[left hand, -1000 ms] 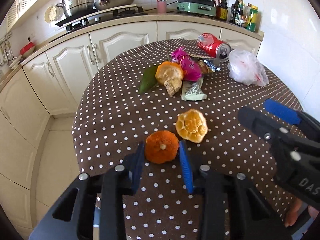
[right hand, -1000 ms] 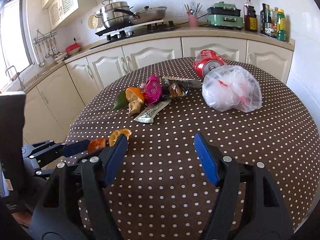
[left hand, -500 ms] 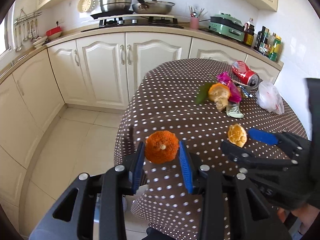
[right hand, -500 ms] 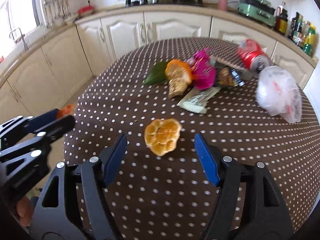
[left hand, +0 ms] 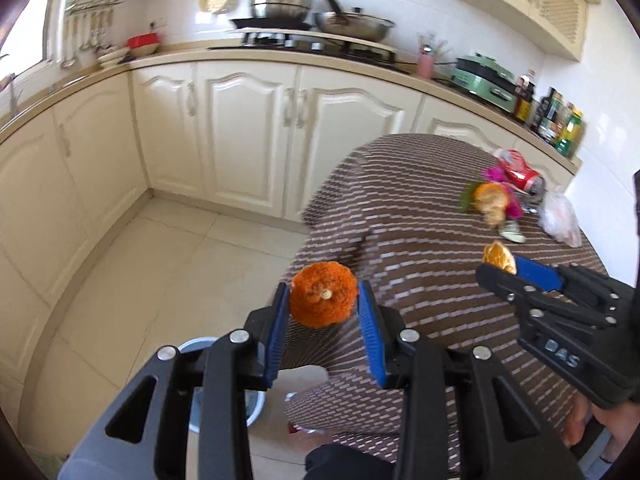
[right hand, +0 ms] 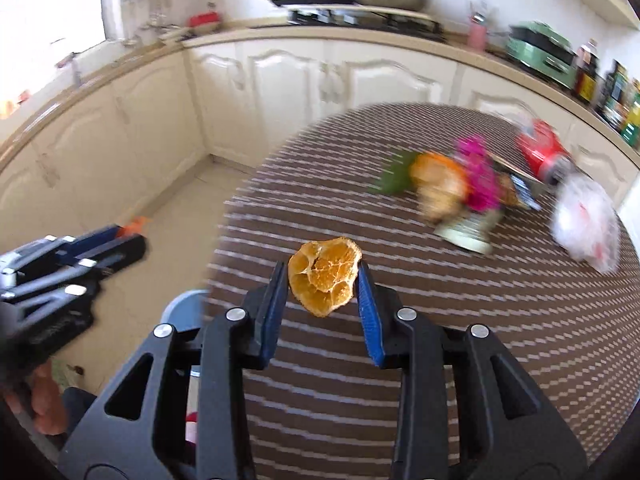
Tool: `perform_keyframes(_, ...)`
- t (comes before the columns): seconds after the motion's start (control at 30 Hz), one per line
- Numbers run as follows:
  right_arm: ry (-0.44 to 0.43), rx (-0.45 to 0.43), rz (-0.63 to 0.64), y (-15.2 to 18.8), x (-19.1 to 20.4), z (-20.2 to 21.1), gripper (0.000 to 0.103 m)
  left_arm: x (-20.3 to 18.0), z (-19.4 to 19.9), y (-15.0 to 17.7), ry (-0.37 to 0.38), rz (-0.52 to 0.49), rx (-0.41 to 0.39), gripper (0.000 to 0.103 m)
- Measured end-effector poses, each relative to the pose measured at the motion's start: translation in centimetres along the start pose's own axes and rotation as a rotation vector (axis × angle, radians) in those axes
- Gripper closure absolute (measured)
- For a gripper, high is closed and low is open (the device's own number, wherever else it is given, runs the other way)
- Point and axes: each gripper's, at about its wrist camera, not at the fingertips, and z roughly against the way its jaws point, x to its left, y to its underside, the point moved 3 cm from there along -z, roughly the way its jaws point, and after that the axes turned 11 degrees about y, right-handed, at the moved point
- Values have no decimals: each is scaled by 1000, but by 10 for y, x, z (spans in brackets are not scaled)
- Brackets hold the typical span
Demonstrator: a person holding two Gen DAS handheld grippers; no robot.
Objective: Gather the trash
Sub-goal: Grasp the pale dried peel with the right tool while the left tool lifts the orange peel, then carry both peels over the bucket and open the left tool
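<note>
My left gripper (left hand: 322,289) is shut on a round orange peel with a stem nub (left hand: 323,298), held out past the table's edge, over the floor. In the right wrist view my right gripper (right hand: 321,270) has its jaws closing on an inside-out orange peel half (right hand: 324,276). Both blue pads touch that peel, which hangs above the polka-dot tablecloth (right hand: 440,320). The left wrist view shows the right gripper (left hand: 500,268) at the right with that peel (left hand: 498,255). A pale blue bin (left hand: 192,346) stands on the floor below the left gripper.
More trash lies at the table's far side: a red can (right hand: 544,152), a clear plastic bag (right hand: 584,224), a pink wrapper (right hand: 480,176), orange peel (right hand: 440,184), a green leaf (right hand: 392,180) and a pale wrapper (right hand: 468,232). Cream cabinets (left hand: 240,128) line the tiled floor.
Both grippers swung left toward the table's edge. The right gripper closed on the peel half that lay on the cloth and lifted it. The left kept its grip on the round peel.
</note>
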Motion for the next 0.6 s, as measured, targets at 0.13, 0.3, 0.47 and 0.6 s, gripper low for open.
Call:
perform_keyframes(0.13,-123,-24,54,-10,62,3,69,50,13,11,-57,71,4,69)
perform_keyframes(0.3,-239,17,107,-7,130,-19,69,112,23,30,-136,164,25,69)
perform_keyframes(0.47,-306,79,152,3,187,-52,69,166,19,48,-191,246,64,69)
perform_keyframes(0.6,-320,98,166,9,211,-70,69,189,8,55,-200,286,82,69)
